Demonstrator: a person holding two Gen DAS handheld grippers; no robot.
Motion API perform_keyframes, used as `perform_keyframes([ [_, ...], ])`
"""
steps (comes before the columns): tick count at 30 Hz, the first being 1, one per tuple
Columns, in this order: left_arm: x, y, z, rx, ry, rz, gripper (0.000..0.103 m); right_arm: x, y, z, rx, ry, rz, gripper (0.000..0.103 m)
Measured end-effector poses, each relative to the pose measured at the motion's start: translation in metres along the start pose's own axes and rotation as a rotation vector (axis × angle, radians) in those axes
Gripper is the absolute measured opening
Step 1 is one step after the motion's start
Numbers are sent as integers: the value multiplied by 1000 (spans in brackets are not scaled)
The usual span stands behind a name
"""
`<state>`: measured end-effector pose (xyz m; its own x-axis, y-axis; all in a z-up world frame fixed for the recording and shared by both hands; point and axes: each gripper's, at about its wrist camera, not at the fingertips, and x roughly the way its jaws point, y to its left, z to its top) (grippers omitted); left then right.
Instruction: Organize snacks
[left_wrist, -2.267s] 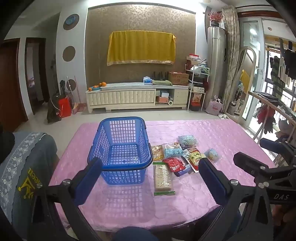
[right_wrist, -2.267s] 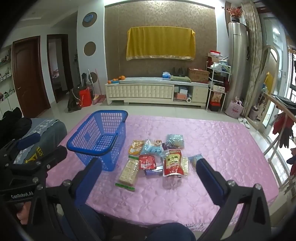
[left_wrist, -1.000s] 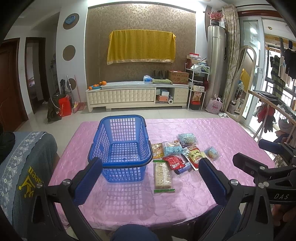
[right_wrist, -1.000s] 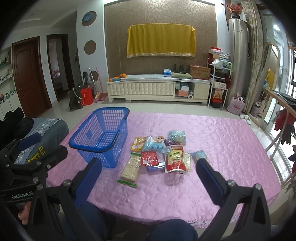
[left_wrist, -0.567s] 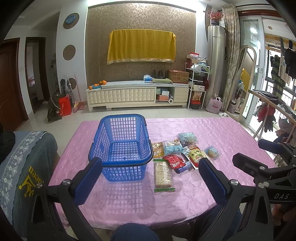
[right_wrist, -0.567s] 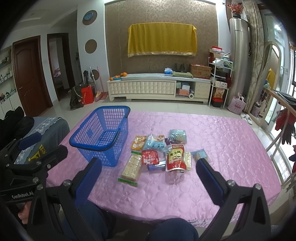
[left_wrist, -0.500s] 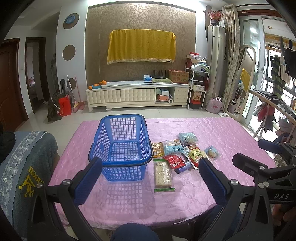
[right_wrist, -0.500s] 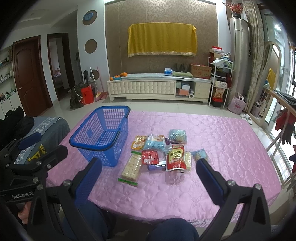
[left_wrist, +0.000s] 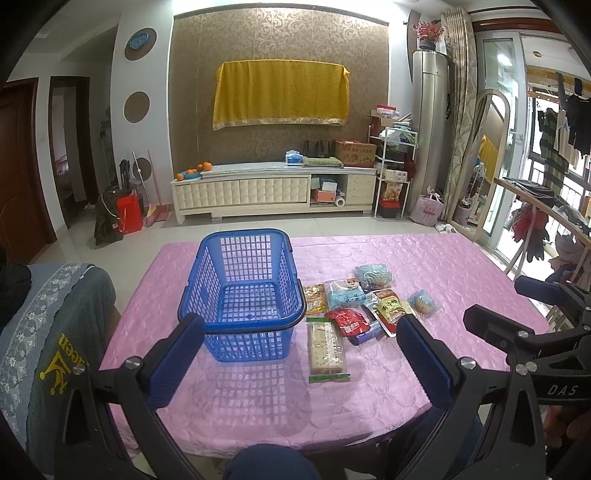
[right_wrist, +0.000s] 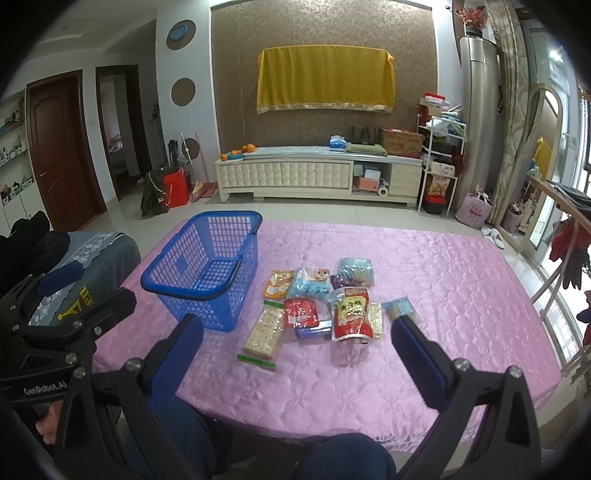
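Left wrist view: right tongs frame reads "DAS"; jaws apart.

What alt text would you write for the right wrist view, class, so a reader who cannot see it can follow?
An empty blue basket sits on a table covered with a pink cloth, with a cluster of snack packets lying to its right. The open right gripper hovers over the table's near edge, holding nothing, with a living room behind.
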<state>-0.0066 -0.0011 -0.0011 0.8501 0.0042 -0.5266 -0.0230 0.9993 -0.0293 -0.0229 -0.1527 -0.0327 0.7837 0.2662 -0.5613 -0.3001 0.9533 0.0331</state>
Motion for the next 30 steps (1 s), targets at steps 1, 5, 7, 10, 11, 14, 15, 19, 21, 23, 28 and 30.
perform_keyframes([
  [1, 0, 0, 0, 1, 0, 1, 103, 0, 1, -1, 1, 1, 2, 103],
  [5, -1, 0, -1, 1, -2, 1, 103, -1, 2, -2, 2, 2, 9, 103],
  [7, -1, 0, -1, 2, -1, 1, 103, -2, 3, -2, 2, 2, 11, 103],
  [10, -1, 1, -1, -1, 2, -6, 103, -2, 2, -2, 7, 5, 18, 103],
  [11, 0, 1, 0, -1, 3, -9, 103, -2, 1, 0, 9, 8, 22, 103],
  [14, 3, -2, 2, 6, 13, -14, 103, 0, -2, 2, 13, 14, 22, 103],
  [15, 5, -3, 2, 9, 19, -19, 103, 1, -4, 2, 14, 16, 23, 103],
  [19, 17, -12, 3, 20, 52, -34, 103, 10, -15, 3, 17, 35, 15, 103],
  [21, 27, -17, 3, 23, 79, -44, 103, 18, -22, 1, 24, 54, 9, 103],
  [23, 37, -23, 2, 28, 102, -53, 103, 25, -31, -1, 28, 68, 5, 103],
  [28, 69, -42, -3, 70, 165, -49, 103, 52, -55, -8, 46, 122, -7, 103],
  [30, 86, -48, -6, 76, 198, -55, 103, 65, -66, -12, 50, 147, -14, 103],
])
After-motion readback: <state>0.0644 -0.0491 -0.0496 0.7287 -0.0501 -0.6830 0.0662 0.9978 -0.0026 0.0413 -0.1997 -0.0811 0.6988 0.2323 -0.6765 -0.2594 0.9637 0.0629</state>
